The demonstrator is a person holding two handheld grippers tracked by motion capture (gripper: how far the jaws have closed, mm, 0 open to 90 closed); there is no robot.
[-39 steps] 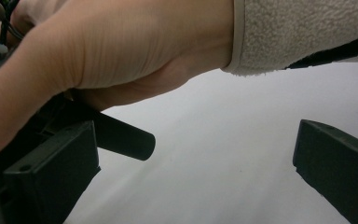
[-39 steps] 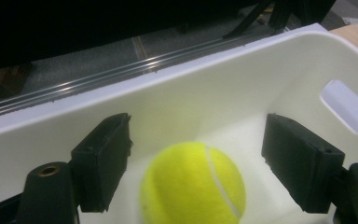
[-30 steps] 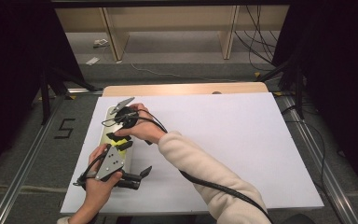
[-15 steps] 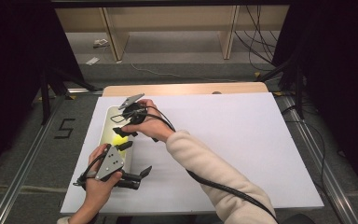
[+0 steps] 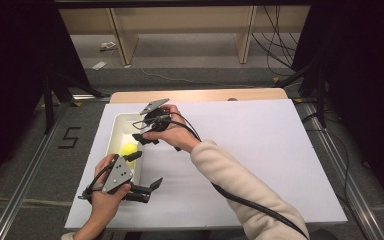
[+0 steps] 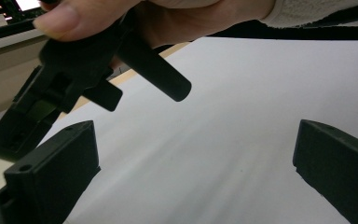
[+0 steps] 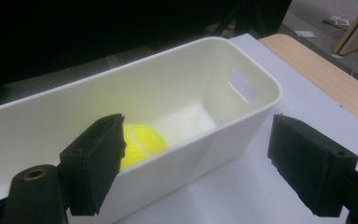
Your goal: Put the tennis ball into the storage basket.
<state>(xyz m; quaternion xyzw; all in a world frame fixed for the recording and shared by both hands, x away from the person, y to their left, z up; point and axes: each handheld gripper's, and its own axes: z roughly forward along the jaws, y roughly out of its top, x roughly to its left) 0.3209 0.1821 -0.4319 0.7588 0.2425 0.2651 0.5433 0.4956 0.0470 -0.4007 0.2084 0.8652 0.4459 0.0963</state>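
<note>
A yellow tennis ball point(image 5: 129, 149) lies in a white oblong bin point(image 5: 111, 137) at the table's left side. My right gripper point(image 5: 145, 136) hovers over the bin's right wall, just beyond the ball, open with nothing between its jaws. In the right gripper view the ball point(image 7: 142, 142) rests on the floor of the bin point(image 7: 261, 77), and my right gripper point(image 7: 198, 140) straddles the near wall. My left gripper point(image 5: 144, 171) stands open and empty beside the bin's near end. The left gripper view has my left gripper point(image 6: 193, 140) over bare white table.
The white table top point(image 5: 250, 150) stretches wide to the right of the bin. A wooden strip point(image 5: 205, 95) runs along its far edge. Shelf legs and cables stand on the floor beyond. A "5" mark point(image 5: 70, 137) is on the floor at left.
My right gripper has lifted up and to the right, away from the ball, which stays in the bin. The left gripper has held still.
</note>
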